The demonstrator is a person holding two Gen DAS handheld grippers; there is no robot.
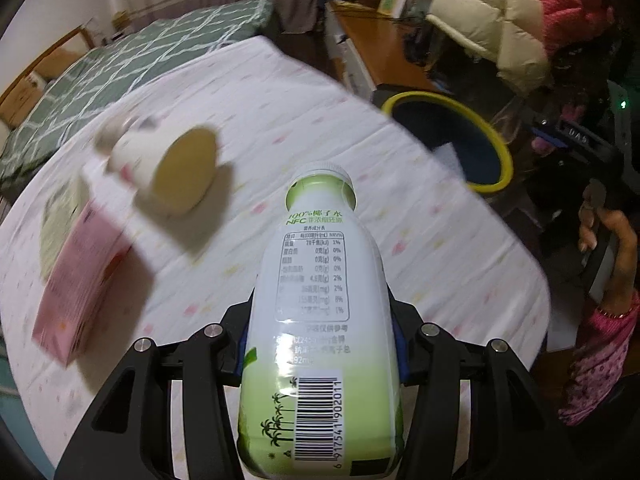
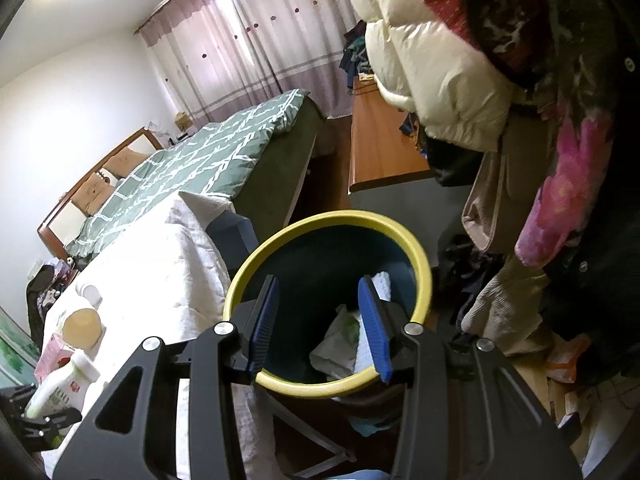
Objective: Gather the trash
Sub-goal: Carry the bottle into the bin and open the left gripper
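Note:
My left gripper (image 1: 320,344) is shut on a white and green coconut-water bottle (image 1: 320,288), held above the white tablecloth (image 1: 280,120). A paper cup (image 1: 176,168) on its side and a pink carton (image 1: 76,292) lie on the table to the left. The yellow-rimmed bin (image 1: 452,136) stands past the table's right edge. My right gripper (image 2: 320,320) is open and empty above the same bin (image 2: 332,224), which holds white wrappers (image 2: 340,340). The bottle (image 2: 60,384), cup (image 2: 82,326) and carton (image 2: 52,354) show at the lower left there.
A bed with a green quilt (image 2: 192,160) lies behind the table. A wooden desk (image 2: 380,140) and a pile of coats (image 2: 460,72) stand at the right. The person's hand holds the right gripper's handle (image 1: 604,240).

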